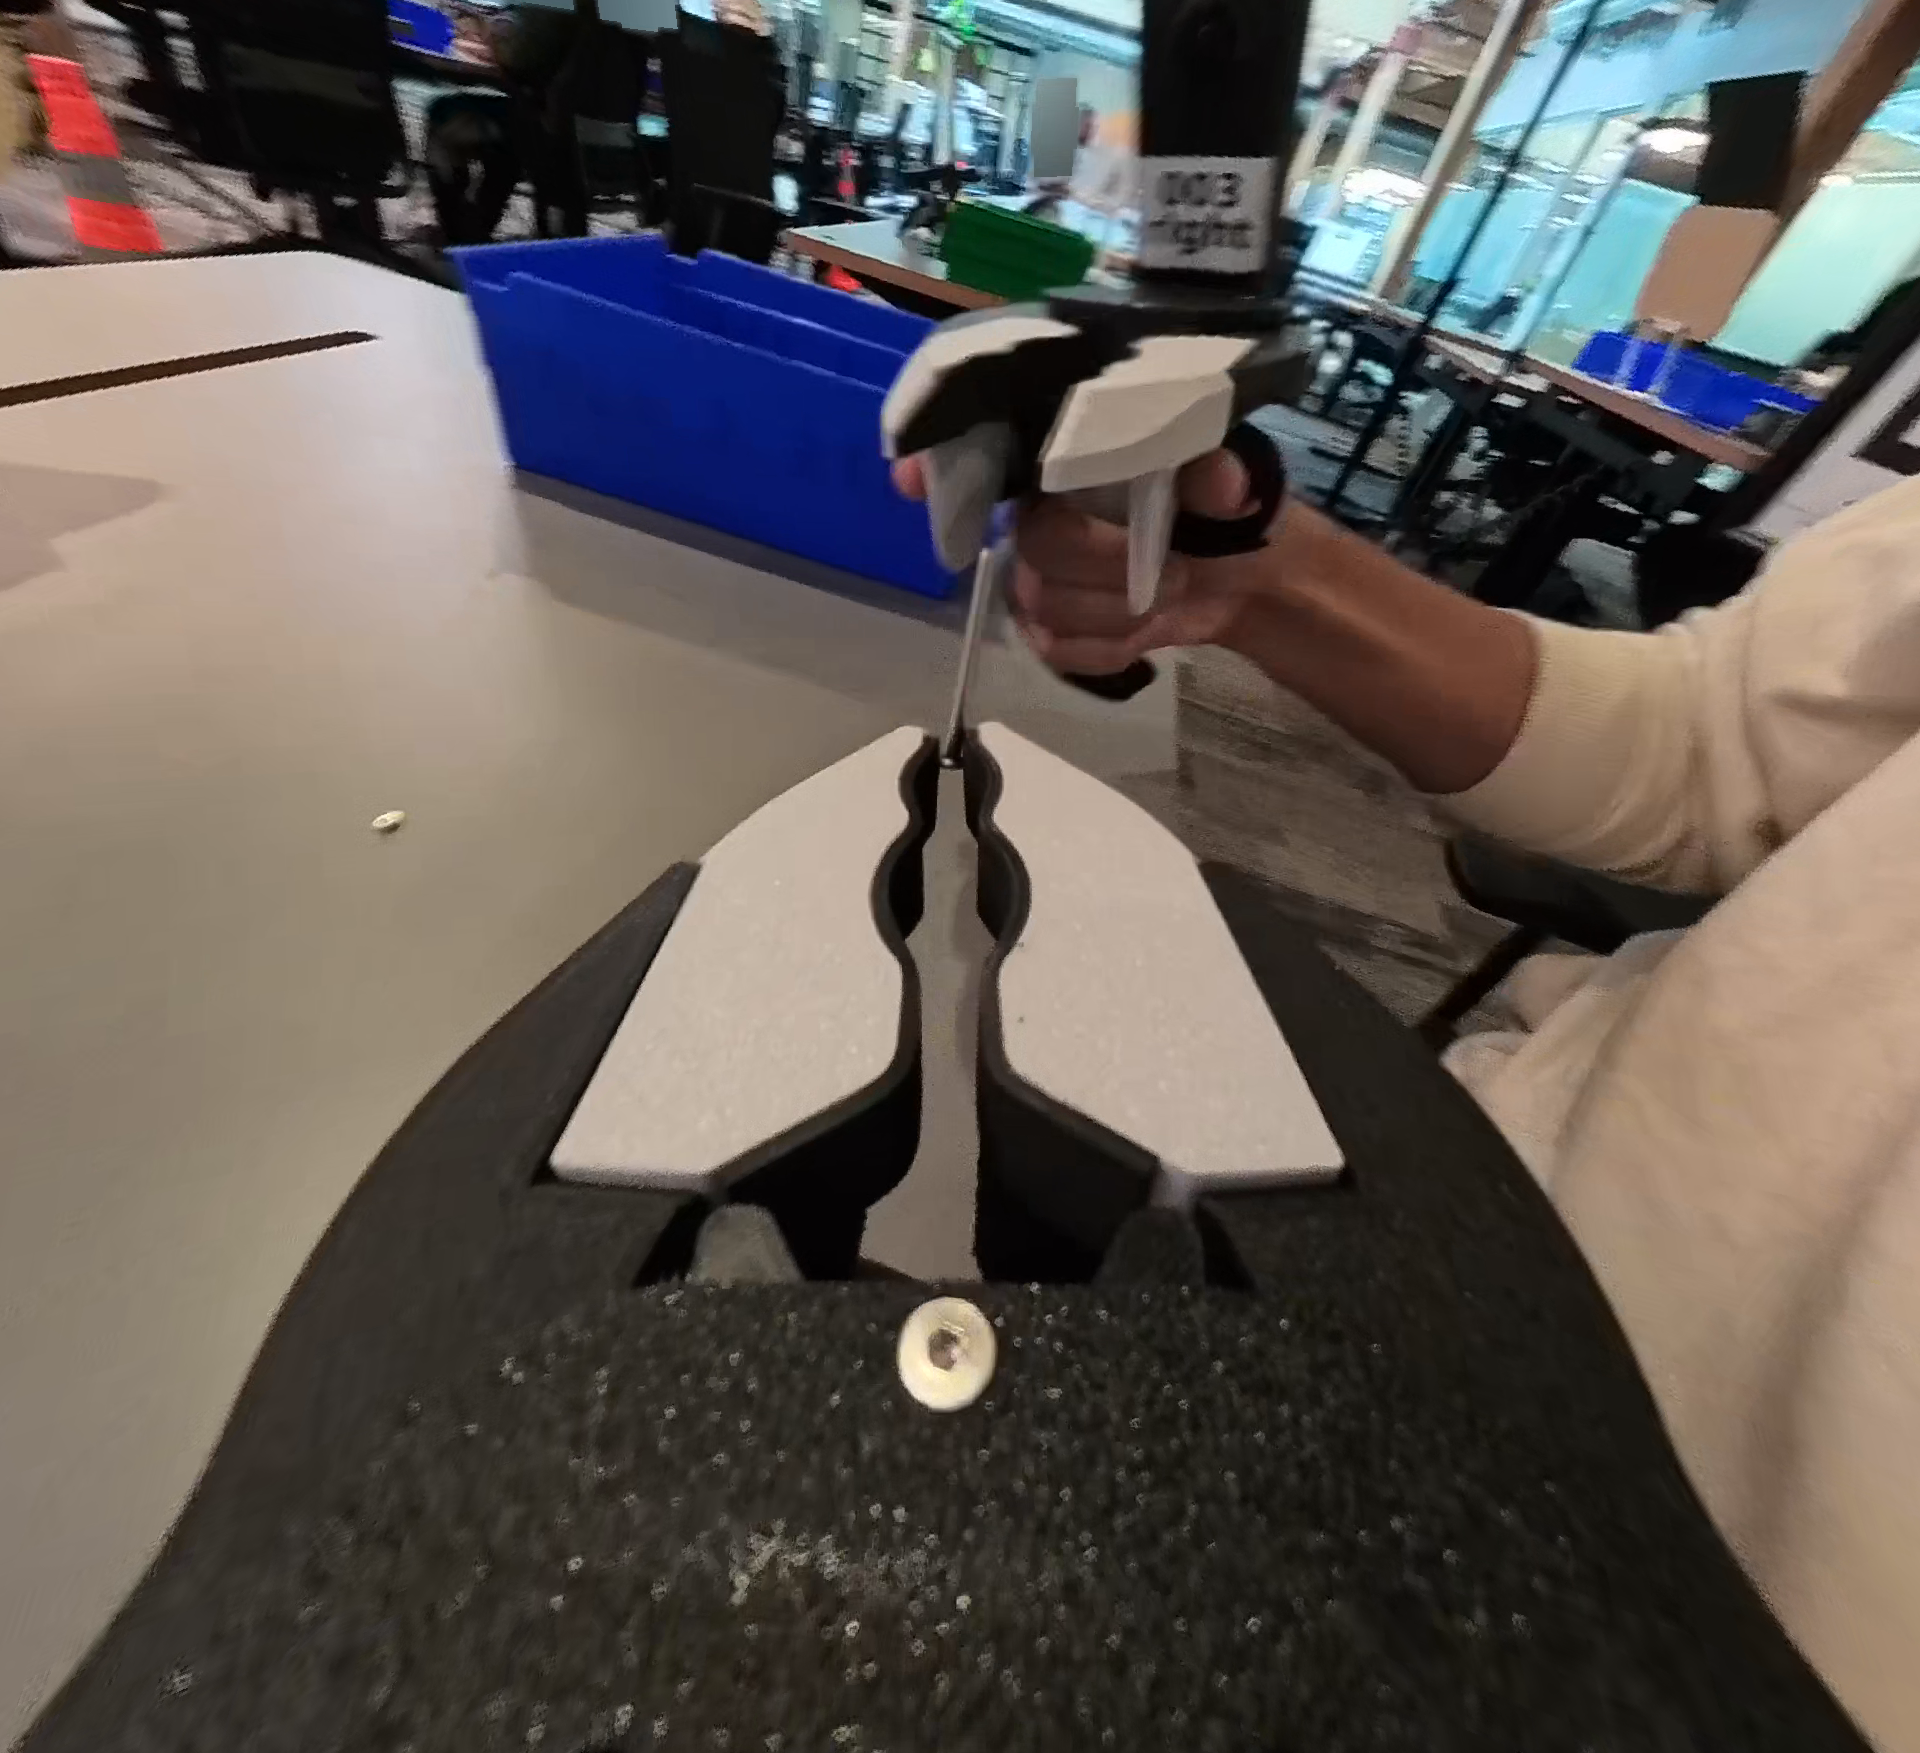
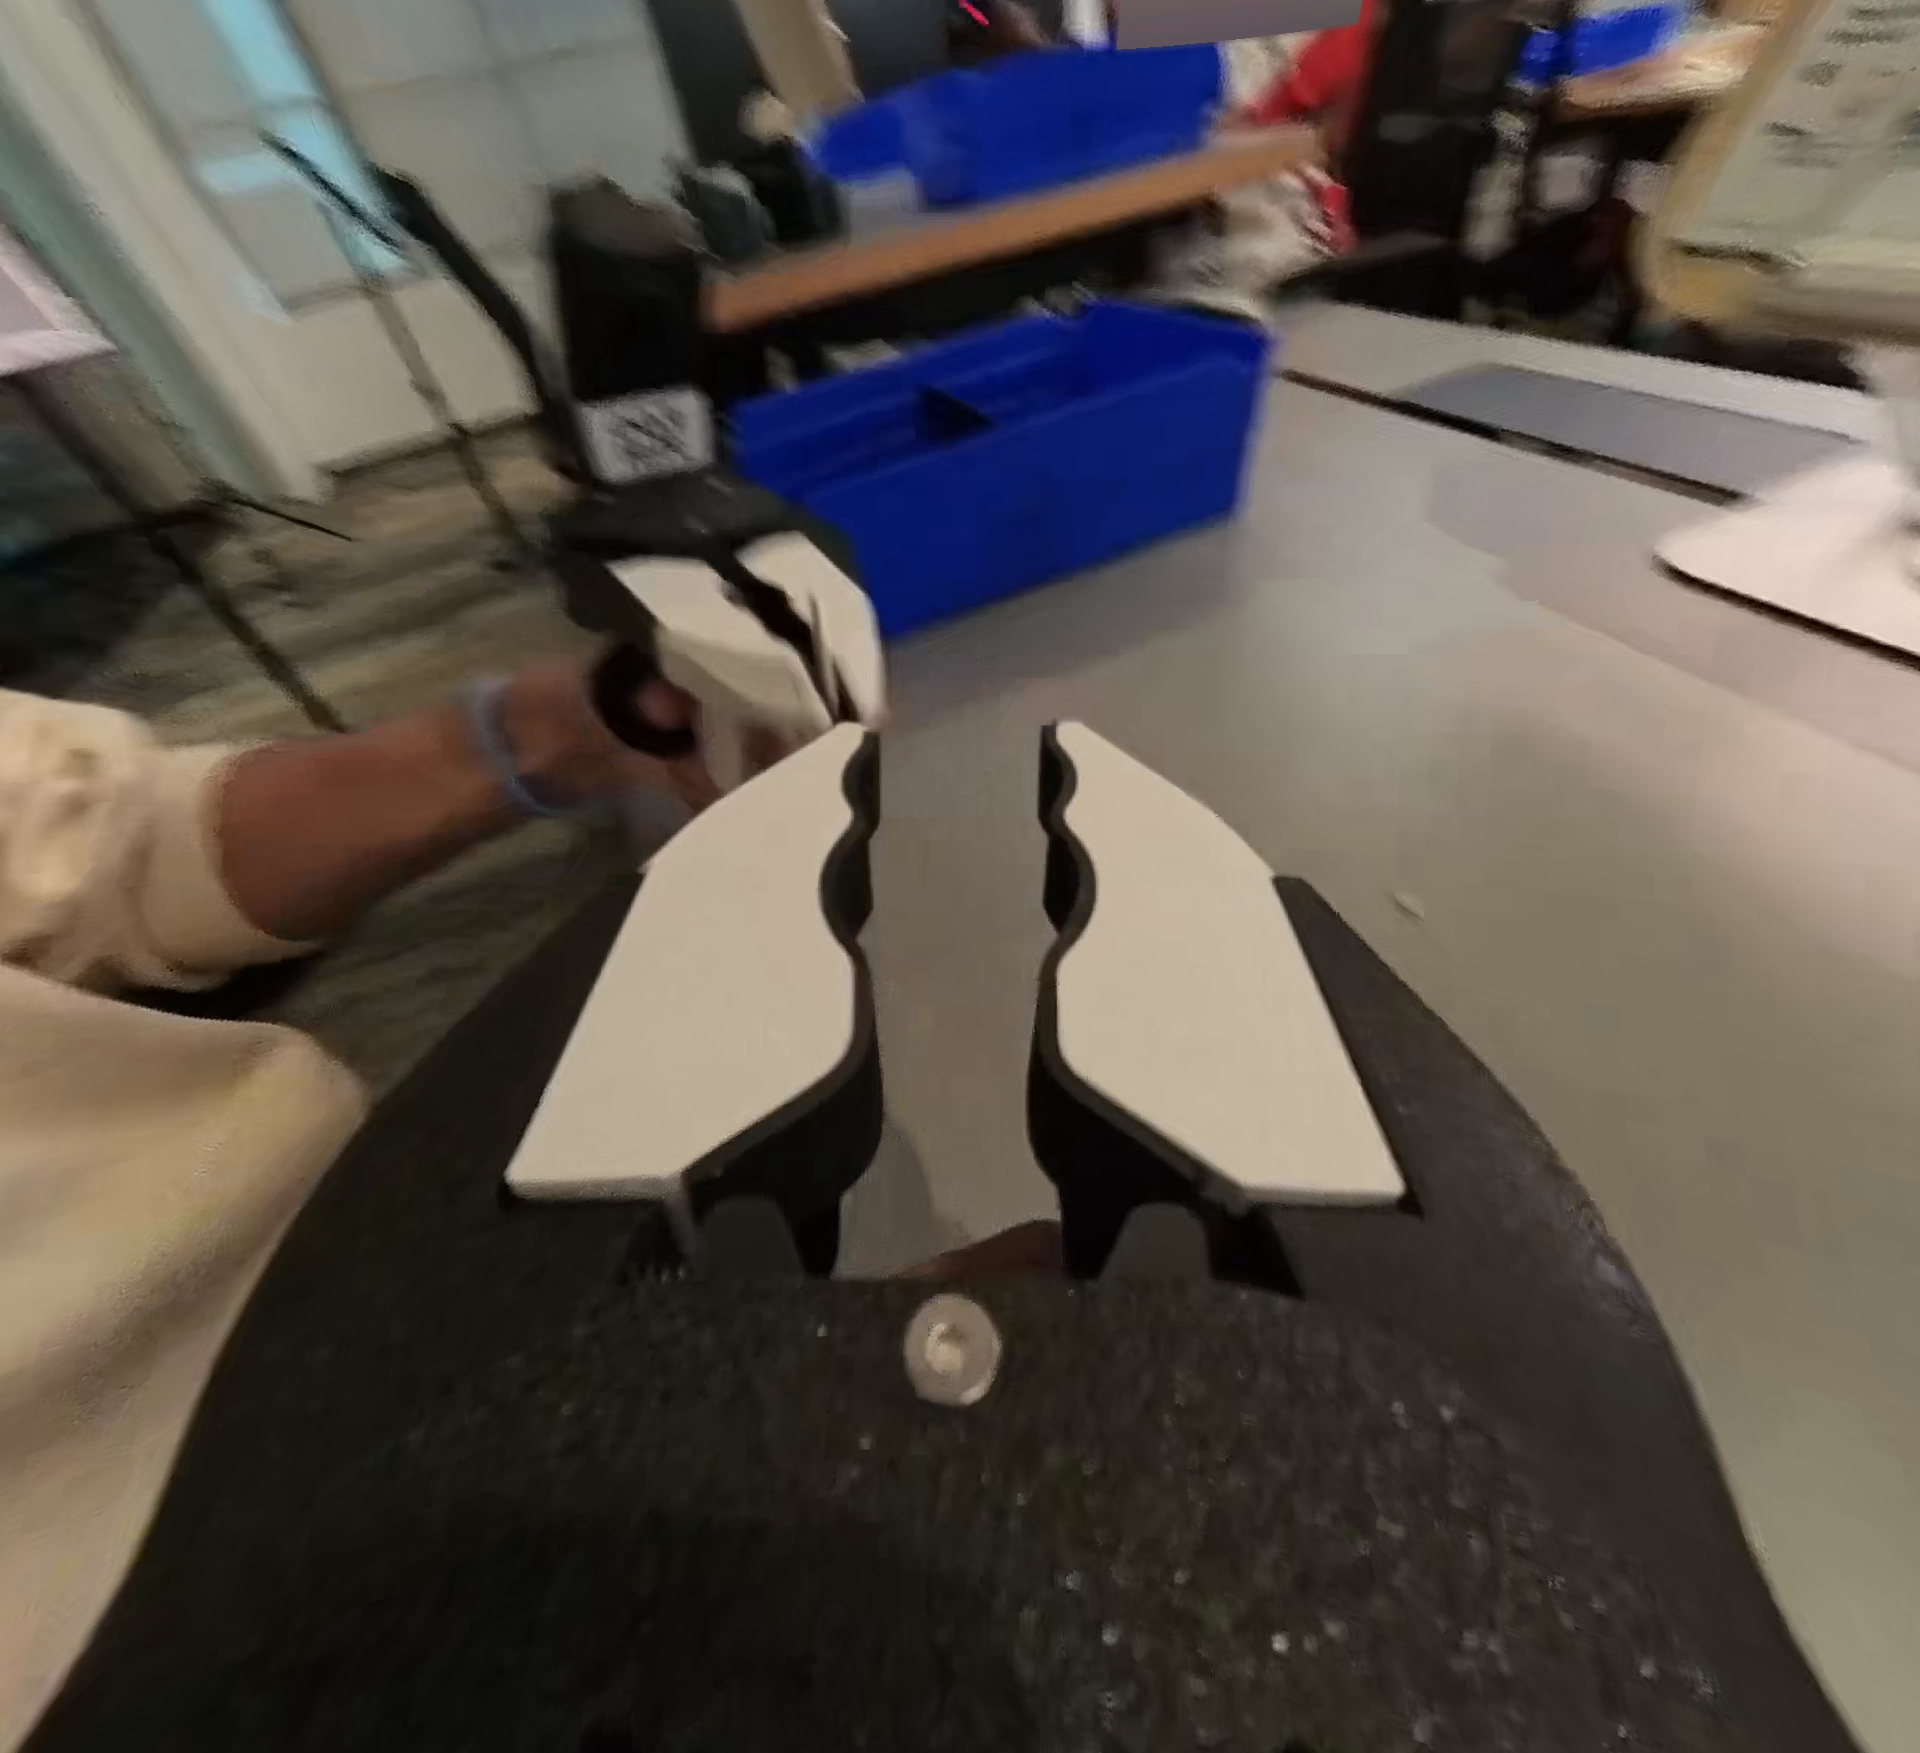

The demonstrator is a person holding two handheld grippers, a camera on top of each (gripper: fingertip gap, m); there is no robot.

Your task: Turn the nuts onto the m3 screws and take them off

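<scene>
— Steel is what we're pinching: the long thin screw [image 1: 966, 654] stands nearly upright, its lower end caught between the tips of our left gripper [image 1: 951, 753], whose grey fingers [image 1: 790, 955] are drawn almost together around it.

— And our right gripper [image 2: 958, 747]?

— From its own camera we see the two grey fingers [image 2: 1174, 997] spread apart, with only bare grey table [image 2: 1455, 768] showing in the gap. From the left camera that same gripper hangs above the screw, held in a hand [image 1: 1122, 581] with a cream sleeve [image 1: 1662, 716] behind it. The screw's upper end reaches up to one of its fingers; whether they touch we cannot tell, since that part is blurred.

— Any nut on the screw?

— We can't make one out on the shaft. A small pale round piece [image 1: 388, 821] lies alone on the table, well to the left of our left gripper; it is too small for us to say what it is.

— What else is on the table?

— A blue bin [image 1: 707, 415] stands on the table beyond both grippers, and in the right camera a white flat base [image 2: 1808, 550] sits at the far right edge. Our left gripper shows there too, at the left, just beside the right gripper's left fingertip, badly blurred.
</scene>
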